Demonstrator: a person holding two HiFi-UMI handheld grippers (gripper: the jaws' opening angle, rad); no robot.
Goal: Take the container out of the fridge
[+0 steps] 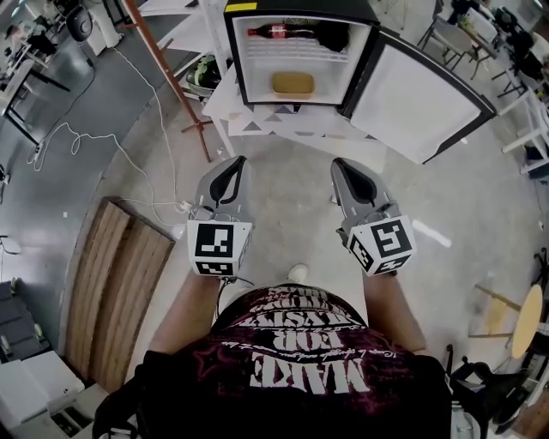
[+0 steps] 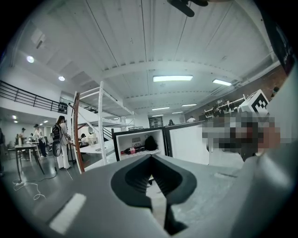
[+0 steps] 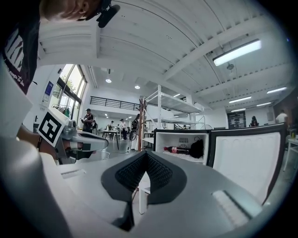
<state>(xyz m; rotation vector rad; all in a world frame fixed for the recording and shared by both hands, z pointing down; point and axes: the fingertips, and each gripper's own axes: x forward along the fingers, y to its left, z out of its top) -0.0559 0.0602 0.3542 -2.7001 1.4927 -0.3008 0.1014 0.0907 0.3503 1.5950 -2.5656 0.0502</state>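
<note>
A small black fridge [image 1: 300, 17] stands open ahead, its white door [image 1: 420, 103] swung out to the right. On its lower shelf lies a tan container [image 1: 292, 83]. The wire shelf above holds a cola bottle [image 1: 283, 32] and a black object [image 1: 333, 34]. My left gripper [image 1: 232, 163] and right gripper [image 1: 343, 165] hover side by side over the floor, well short of the fridge, both shut and empty. The left gripper view shows the fridge [image 2: 139, 144] beyond the closed left gripper [image 2: 151, 158]. In the right gripper view the bottle [image 3: 176, 149] shows, while the container is hidden behind the right gripper [image 3: 146, 155].
The fridge rests on a low white table [image 1: 283, 124] beside a white rack. A rust-coloured post [image 1: 167, 77] slants at the left, with a white cable [image 1: 86, 137] and wooden planks [image 1: 120, 291] on the floor. At the right edge is a wooden stool [image 1: 527, 321]. People stand far off [image 2: 60, 139].
</note>
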